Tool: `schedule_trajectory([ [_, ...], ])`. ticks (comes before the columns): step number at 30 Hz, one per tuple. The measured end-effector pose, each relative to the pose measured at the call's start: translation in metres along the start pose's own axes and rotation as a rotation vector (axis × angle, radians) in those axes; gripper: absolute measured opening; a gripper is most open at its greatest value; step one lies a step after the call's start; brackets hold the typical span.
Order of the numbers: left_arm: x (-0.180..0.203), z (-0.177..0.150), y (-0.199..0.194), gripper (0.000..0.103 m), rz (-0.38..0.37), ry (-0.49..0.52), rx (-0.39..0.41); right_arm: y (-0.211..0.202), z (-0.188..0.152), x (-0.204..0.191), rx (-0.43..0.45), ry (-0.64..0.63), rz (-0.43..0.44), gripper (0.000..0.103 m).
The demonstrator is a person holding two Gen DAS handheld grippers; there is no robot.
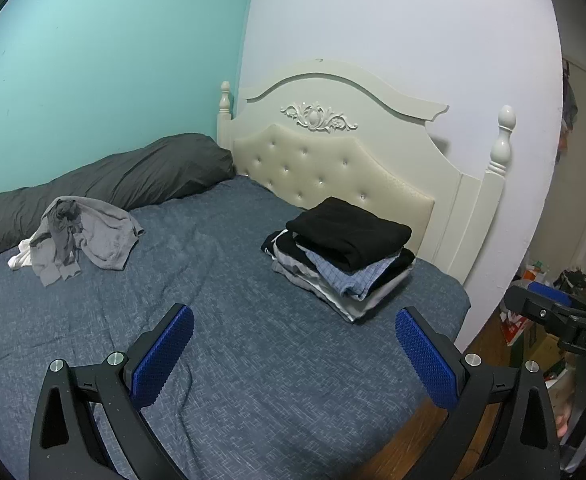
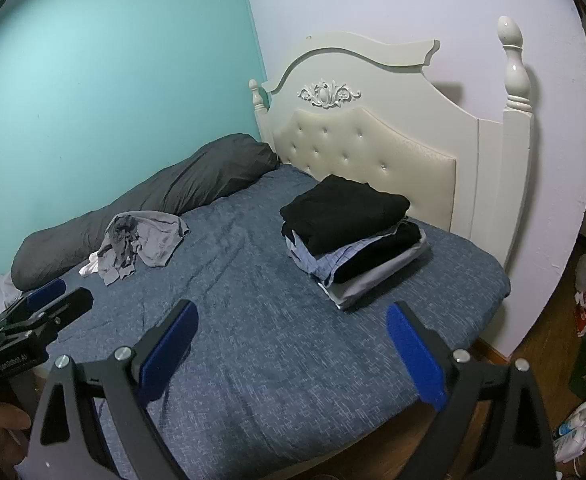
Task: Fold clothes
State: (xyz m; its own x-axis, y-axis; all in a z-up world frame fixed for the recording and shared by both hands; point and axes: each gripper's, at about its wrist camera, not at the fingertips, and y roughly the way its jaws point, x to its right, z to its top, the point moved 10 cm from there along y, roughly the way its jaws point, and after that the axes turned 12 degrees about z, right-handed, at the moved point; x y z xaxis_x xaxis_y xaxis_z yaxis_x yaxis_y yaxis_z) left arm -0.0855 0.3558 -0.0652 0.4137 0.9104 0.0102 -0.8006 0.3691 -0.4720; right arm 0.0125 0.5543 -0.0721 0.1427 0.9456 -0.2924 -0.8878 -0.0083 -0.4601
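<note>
Left wrist view: our left hand-held gripper (image 1: 293, 354) gapes wide, empty, low in frame. Crumpled grey clothes (image 1: 81, 236) lie far upper left, the folded stack (image 1: 345, 252) upper right. Our right hand-held gripper (image 2: 293, 350) gapes likewise.

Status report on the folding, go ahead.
Left hand-held gripper and right hand-held gripper open, empty. Unfolded grey clothes near pillow; folded stack by headboard. Nothing in the way.

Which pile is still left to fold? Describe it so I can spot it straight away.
Start at the cream headboard and follow the long dark grey pillow along the teal wall. Just in front of it on the blue bedspread lies the crumpled grey heap with white cloth poking out. Unlike the neat folded stack by the headboard, it is loose and rumpled.
</note>
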Motion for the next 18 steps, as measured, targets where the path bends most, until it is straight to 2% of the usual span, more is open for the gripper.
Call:
schedule_trajectory([
  [18,0.0026,-0.0037,0.002,0.103,0.001,0.004,-0.017,0.0,-0.0035,0.0027,-0.002,0.004,-0.002,0.096],
])
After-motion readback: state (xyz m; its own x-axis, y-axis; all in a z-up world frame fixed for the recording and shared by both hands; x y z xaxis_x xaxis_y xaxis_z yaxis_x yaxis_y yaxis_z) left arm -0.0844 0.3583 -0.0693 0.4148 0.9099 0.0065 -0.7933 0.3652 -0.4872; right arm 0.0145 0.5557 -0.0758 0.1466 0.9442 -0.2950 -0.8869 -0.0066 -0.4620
